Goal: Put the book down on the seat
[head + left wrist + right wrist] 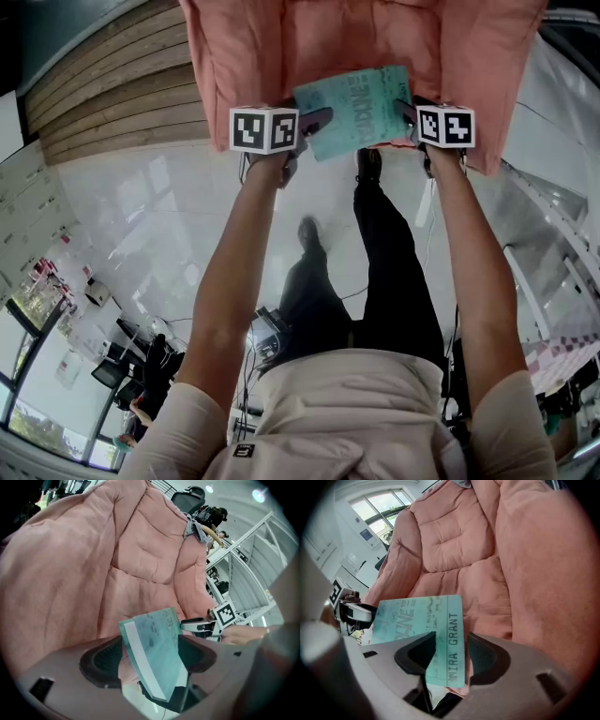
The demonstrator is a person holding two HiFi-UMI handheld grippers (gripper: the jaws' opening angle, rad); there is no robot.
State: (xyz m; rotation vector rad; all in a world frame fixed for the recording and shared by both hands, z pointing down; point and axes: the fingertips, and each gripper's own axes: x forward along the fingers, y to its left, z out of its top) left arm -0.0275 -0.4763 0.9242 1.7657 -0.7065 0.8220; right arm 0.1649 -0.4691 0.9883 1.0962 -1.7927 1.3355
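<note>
book: teal paperback (361, 111), held in the air between both grippers at the front edge of the seat; cover faces up, spine (we read "MIRA GRANT" on it) turned toward the right gripper.
contact: we cannot tell whether its far edge touches the cushion; its near part hangs over the floor.
left gripper (316, 119): jaws closed on the book's page-edge side, a pad against each cover.
right gripper (404, 111): jaws clamped across the spine end, the book filling the gap.
marker cubes: left cube (264, 129) and right cube (446, 126), roughly level, flanking the book.
seat: pink quilted armchair cushion (281, 47), filling the top of the head view.
person: both bare forearms stretched forward; dark trousers (394, 272) and a shoe (368, 164) show below the book.
floor: glossy white (159, 216).
wall: wood slats (103, 94), left of the chair.
</note>
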